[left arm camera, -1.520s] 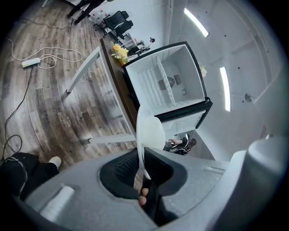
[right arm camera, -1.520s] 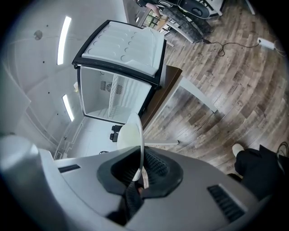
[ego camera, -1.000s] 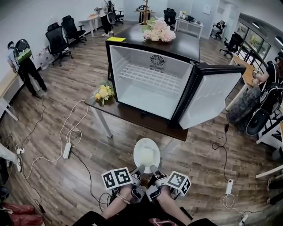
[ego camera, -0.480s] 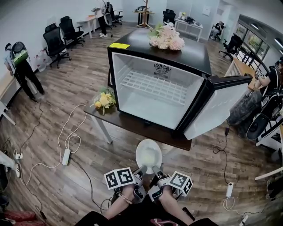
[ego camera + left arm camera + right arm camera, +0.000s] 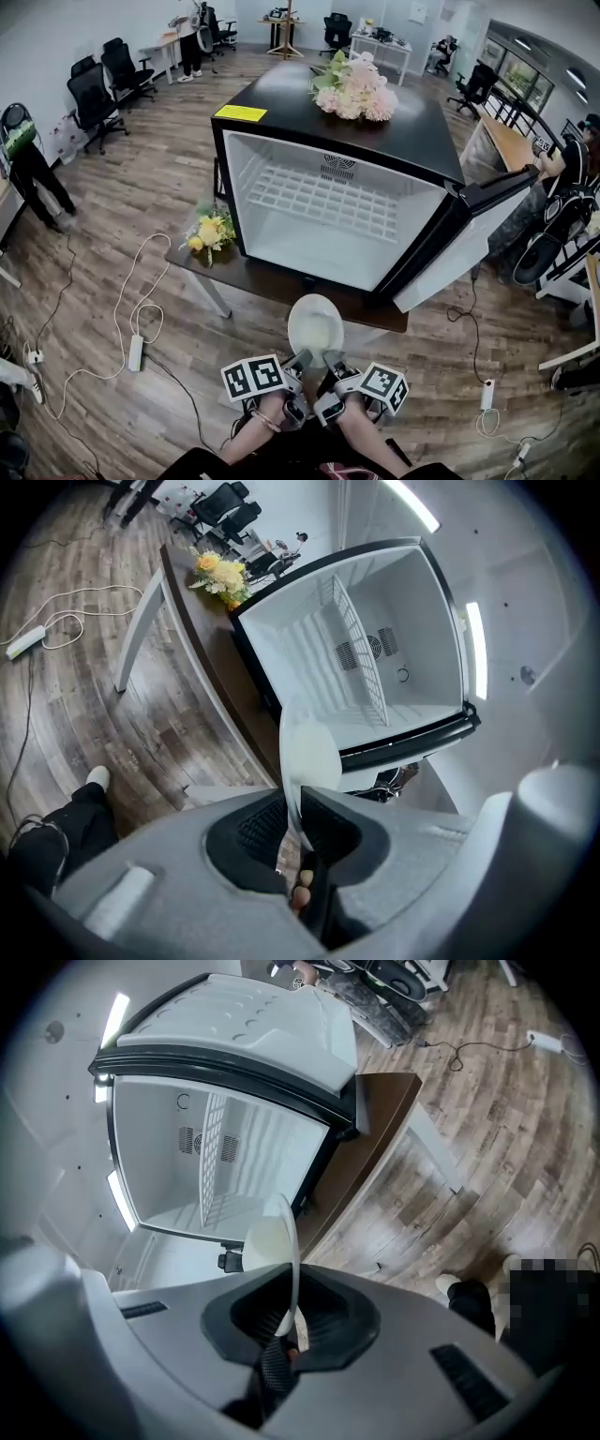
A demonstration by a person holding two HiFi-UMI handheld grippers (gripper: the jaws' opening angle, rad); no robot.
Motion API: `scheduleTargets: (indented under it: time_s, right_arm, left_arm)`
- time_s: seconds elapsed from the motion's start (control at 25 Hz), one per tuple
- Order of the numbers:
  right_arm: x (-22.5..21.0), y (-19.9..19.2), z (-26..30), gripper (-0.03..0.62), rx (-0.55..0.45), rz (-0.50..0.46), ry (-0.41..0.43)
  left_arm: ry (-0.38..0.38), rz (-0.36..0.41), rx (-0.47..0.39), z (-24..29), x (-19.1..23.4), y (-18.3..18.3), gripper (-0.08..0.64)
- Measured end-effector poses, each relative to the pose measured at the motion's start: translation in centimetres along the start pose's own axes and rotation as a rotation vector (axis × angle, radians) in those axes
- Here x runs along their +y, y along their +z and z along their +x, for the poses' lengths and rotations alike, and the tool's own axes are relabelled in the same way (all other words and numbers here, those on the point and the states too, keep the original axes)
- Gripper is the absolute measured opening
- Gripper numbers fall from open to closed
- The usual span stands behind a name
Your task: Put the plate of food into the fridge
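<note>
A white plate of pale food [image 5: 315,328] is held level in front of me, just before the table's near edge. My left gripper [image 5: 300,359] is shut on its near-left rim and my right gripper [image 5: 327,360] is shut on its near-right rim. In the left gripper view the plate [image 5: 307,759] shows edge-on between the dark pads; in the right gripper view the plate [image 5: 276,1241] does likewise. The small black fridge [image 5: 330,202] stands on the table with its door [image 5: 465,246] swung open to the right and a white wire shelf [image 5: 328,199] inside.
The fridge stands on a dark table [image 5: 272,279] with a yellow flower bunch [image 5: 208,231] at its left end. Pink flowers [image 5: 356,89] lie on the fridge top. Cables and a power strip [image 5: 135,352] trail on the wood floor at left. People and office chairs stand around.
Both grippers and the plate have moved toward the fridge, which now looms larger and closer. The plate's far rim now reaches the table's near edge.
</note>
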State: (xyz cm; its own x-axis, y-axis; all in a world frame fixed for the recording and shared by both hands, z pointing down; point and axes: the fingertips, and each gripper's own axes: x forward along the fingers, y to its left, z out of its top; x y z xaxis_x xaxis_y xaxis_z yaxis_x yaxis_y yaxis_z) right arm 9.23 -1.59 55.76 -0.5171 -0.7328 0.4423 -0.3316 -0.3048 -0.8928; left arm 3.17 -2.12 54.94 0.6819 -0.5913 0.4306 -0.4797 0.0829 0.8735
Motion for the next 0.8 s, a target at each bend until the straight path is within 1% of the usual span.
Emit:
scheduleTargets:
  time_s: [0.32,0.6,0.8]
  right_arm:
    - [1.6,0.4,4.2,0.029,-0.063,0.034,-0.001]
    - [3.0,0.6,6.6,0.029,-0.134,0.072,-0.010]
    - [3.7,0.2,7.8,0.031,-0.167,0.082,-0.018]
  left_arm:
    - [-0.013,0.032,0.076,1.1,1.1,4.6,0.041]
    - [-0.025,0.059,0.147,1.6,1.5,7.7,0.041]
    - [-0.041,0.074,0.184,1.5,1.8,9.2,0.041]
